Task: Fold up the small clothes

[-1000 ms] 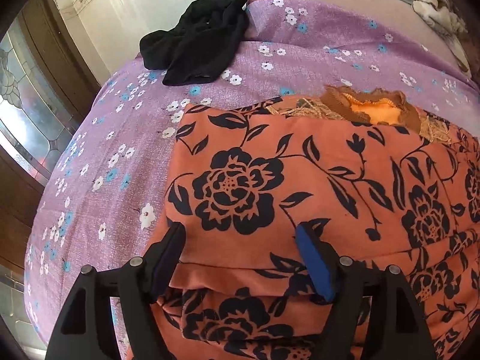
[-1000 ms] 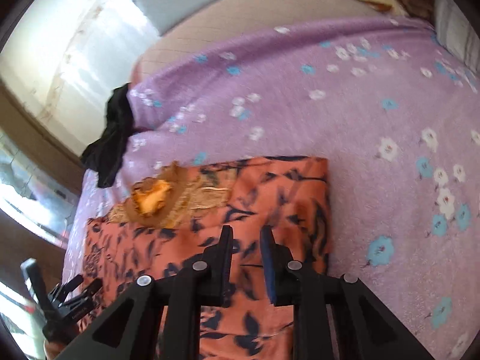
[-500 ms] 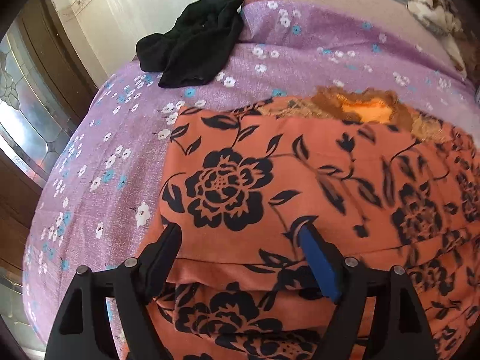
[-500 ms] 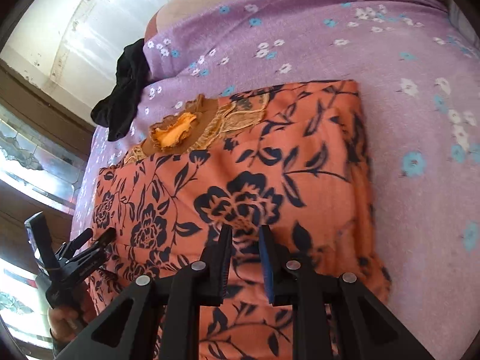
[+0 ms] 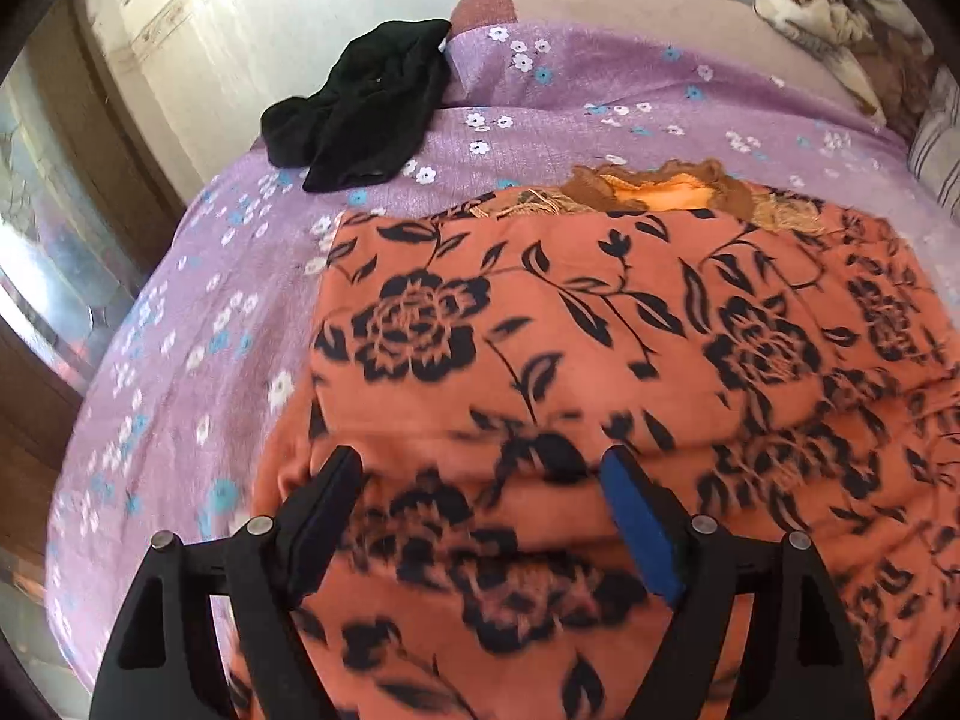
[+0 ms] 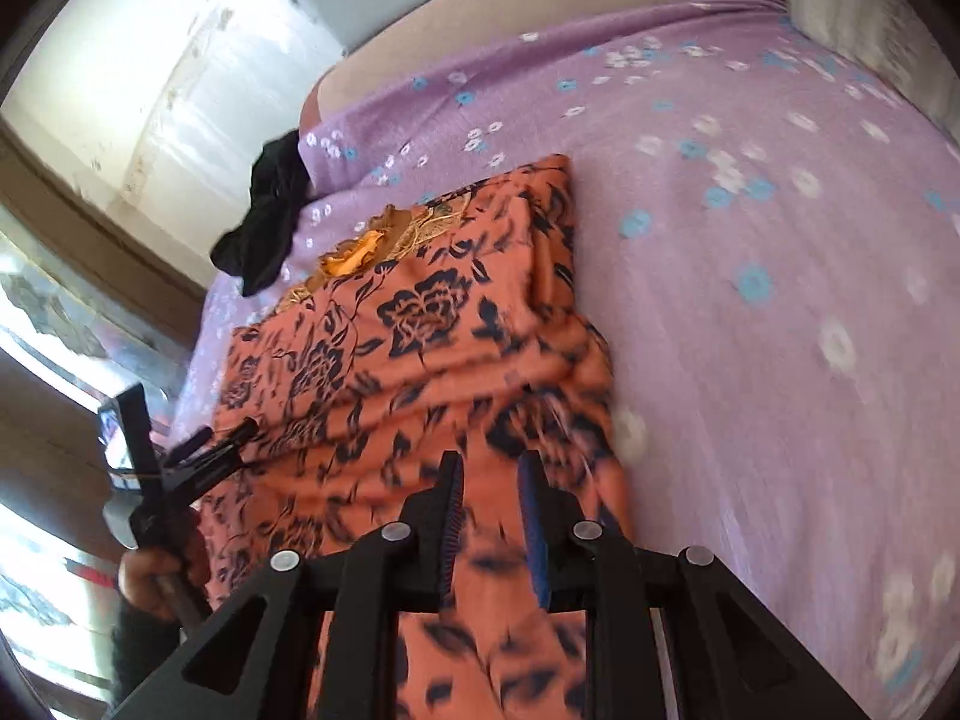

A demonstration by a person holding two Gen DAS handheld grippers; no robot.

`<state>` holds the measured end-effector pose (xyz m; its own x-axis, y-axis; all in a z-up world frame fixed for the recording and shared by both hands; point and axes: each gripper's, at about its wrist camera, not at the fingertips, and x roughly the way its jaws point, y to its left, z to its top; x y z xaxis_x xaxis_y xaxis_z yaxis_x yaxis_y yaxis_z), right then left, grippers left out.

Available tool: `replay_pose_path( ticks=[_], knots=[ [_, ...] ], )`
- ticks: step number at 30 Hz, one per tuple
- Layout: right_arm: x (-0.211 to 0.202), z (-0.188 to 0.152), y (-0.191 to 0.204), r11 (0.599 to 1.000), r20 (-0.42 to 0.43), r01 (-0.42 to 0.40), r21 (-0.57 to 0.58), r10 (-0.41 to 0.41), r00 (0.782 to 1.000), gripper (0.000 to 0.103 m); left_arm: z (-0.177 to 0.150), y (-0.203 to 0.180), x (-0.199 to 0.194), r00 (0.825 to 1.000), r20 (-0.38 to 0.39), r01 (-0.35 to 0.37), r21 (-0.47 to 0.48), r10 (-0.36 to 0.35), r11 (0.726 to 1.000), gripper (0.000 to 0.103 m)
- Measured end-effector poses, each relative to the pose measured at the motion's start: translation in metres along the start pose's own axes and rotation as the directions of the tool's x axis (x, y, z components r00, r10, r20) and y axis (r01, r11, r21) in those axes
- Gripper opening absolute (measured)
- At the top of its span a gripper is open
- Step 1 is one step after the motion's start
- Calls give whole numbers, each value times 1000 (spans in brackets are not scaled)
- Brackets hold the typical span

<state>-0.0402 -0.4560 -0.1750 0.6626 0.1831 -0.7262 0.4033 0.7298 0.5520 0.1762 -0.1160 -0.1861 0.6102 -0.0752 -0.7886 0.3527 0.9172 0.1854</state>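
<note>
Left wrist risk: the orange floral garment (image 5: 576,372) lay folded on the purple floral bedsheet (image 5: 180,360); I judged a careless lift could spill its stacked near layers apart.
Left wrist tool: the left gripper (image 5: 486,480) stood wide apart above the near fold, holding nothing; contact with the cloth could not be told.
Right wrist risk: the garment's right edge looked bunched, so a one-layer pinch might drag the fold crooked.
Right wrist tool: the right gripper (image 6: 489,474) had a narrow gap, no cloth visibly between its fingers.
Bystander: a black garment (image 5: 366,102) sat well apart, far on the sheet.
</note>
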Motion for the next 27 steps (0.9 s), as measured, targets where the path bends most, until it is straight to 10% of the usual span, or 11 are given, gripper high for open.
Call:
replay_pose_path(
  ticks=[6,9,11,27],
  knots=[
    [-28,-33,12,995,76,-97,0,97,992,30,-58,-5,-41,1000,-3,17,-21,-18,1000,82],
    [-8,-54,18,999,11,-47,16,46,999,65,-95,-22,-52,998,-57,18,65,-15,998,83],
    [18,-68,23,1000,-103,5,-19,-7,995,66,-114,-29,-66,1000,-6,-14,87,15,996,83],
    [5,-122,33,988,-96,68,-139,-82,992,66,-164,-18,-92,991,-134,21,6,-20,1000,94]
  ],
)
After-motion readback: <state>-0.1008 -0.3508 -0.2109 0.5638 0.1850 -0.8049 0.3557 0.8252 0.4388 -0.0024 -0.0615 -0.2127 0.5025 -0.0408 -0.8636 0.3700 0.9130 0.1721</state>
